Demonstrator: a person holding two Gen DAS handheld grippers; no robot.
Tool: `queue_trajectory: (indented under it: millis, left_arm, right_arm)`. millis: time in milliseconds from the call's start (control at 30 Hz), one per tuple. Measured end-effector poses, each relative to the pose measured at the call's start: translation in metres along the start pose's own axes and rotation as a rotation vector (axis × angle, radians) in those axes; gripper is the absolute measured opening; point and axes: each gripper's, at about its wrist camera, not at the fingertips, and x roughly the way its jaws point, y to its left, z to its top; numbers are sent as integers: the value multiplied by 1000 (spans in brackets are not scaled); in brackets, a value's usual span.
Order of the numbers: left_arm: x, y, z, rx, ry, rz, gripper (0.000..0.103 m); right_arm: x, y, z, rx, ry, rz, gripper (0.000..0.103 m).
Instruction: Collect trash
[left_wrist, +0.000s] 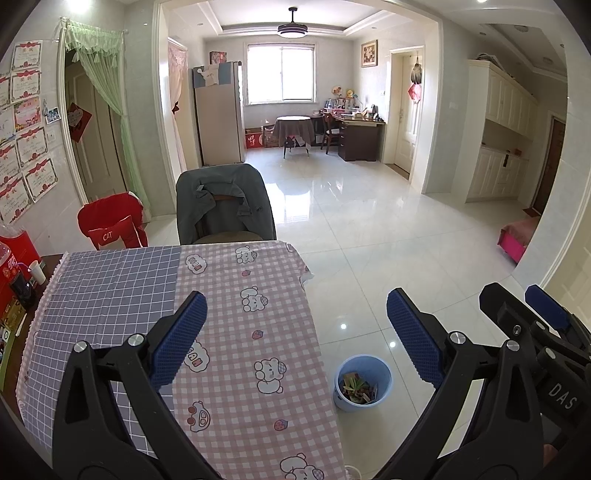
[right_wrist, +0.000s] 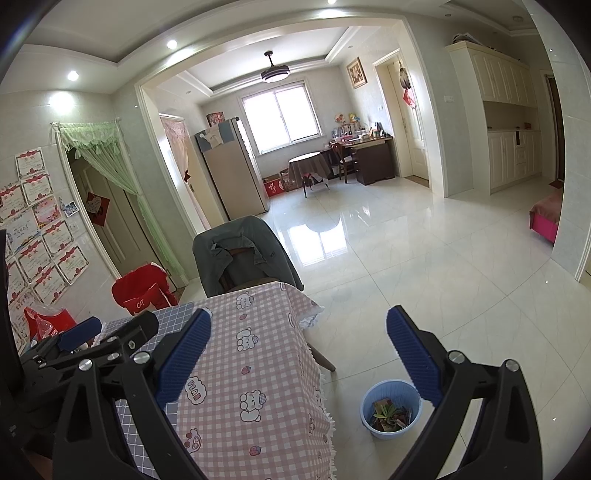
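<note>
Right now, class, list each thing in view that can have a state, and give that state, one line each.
Left gripper: open, empty, above the table.
Right gripper: open, empty.
Bin: upright on the floor beside the table, trash inside.
Tablecloth: spread over the table, no trash on the visible part.
Chair: pushed to the table's far end, jacket draped over it.
Ceiling lamp: cannot tell if lit.
</note>
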Motion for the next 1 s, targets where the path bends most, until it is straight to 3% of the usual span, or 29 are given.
queue_trajectory:
  millis: [1000]
  left_arm:
    - [11, 9, 0, -9, 13, 2, 96]
  right_arm:
    - [10, 1, -3, 5, 17, -2, 94]
